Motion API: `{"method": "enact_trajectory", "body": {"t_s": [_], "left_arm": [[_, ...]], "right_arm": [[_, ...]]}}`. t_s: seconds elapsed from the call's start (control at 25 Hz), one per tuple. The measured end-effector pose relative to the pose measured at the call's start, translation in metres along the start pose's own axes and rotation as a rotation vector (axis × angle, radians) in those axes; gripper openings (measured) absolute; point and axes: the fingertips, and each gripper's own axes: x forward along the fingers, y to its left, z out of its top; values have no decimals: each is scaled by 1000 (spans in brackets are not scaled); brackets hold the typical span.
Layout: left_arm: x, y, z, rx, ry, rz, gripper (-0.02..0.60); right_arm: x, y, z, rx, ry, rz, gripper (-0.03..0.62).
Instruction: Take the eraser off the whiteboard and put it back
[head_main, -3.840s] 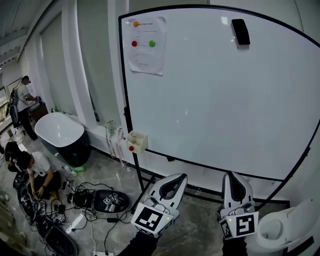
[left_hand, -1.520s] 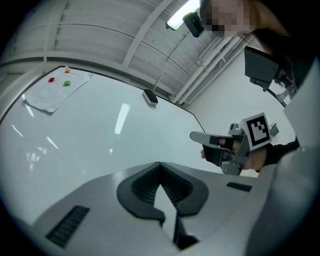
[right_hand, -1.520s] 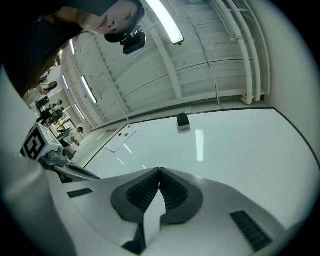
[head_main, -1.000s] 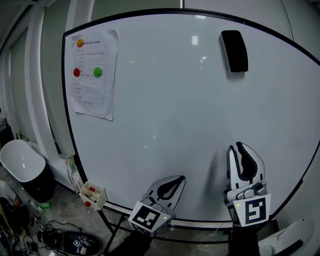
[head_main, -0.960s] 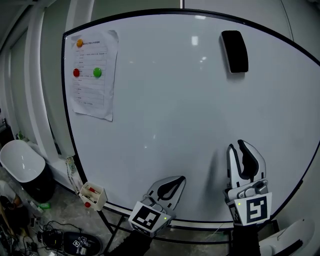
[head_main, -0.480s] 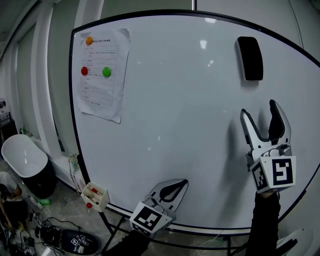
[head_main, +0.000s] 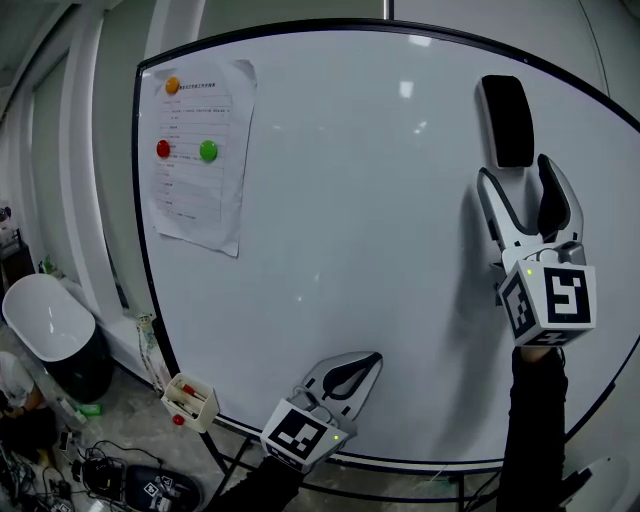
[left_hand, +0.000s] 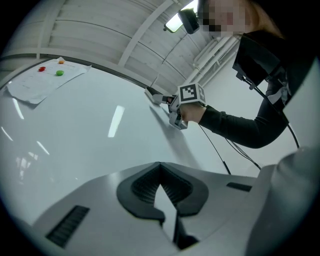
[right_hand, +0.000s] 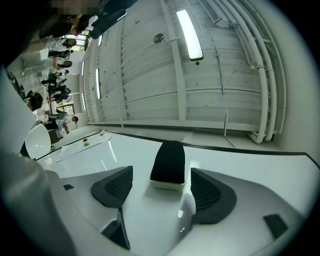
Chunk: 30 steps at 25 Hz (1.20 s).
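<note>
Eraser (head_main: 507, 120) sat at 1 o'clock on the whiteboard (head_main: 330, 260), not yet taken off. Right gripper (head_main: 516, 170) was at its 6 o'clock; the jaws had just been opening and stood wide, with the eraser's lower end in their mouth, unpressed. Left gripper (head_main: 372, 357) was low at 6 o'clock, jaws together, empty.

Risk, as I judged it: closing on that end alone could pivot the eraser or let it slide down the board, and the tips might scrape the surface.

Couldn't tell whether the tips touched the board, or how the eraser clung.

Whiteboard (head_main: 380, 250) bare around eraser (head_main: 508, 120); paper (head_main: 195, 160) far left.
</note>
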Motion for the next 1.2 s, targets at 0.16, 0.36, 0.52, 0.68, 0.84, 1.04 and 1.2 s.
{"method": "enact_trajectory", "body": {"t_s": [0.16, 0.36, 0.52, 0.68, 0.84, 1.04, 1.2], "left_arm": [[10, 2, 7, 1, -21, -16, 5], [15, 1, 11, -11, -32, -37, 5], [18, 1, 7, -37, -24, -49, 5], [18, 0, 1, -58, -19, -58, 5], [17, -6, 3, -40, -25, -69, 5], [14, -7, 3, -52, -21, -65, 5], [9, -7, 3, -48, -17, -57, 5]], "right_arm": [[12, 0, 9, 9, -24, 0, 347], [24, -2, 8, -15, 28, -23, 345], [28, -6, 5, -31, 63, -35, 345], [27, -11, 1, -74, 95, -69, 332], [26, -14, 0, -95, 115, -71, 284], [23, -13, -2, -92, 125, -65, 278], [11, -11, -2, -83, 106, -66, 276]]}}
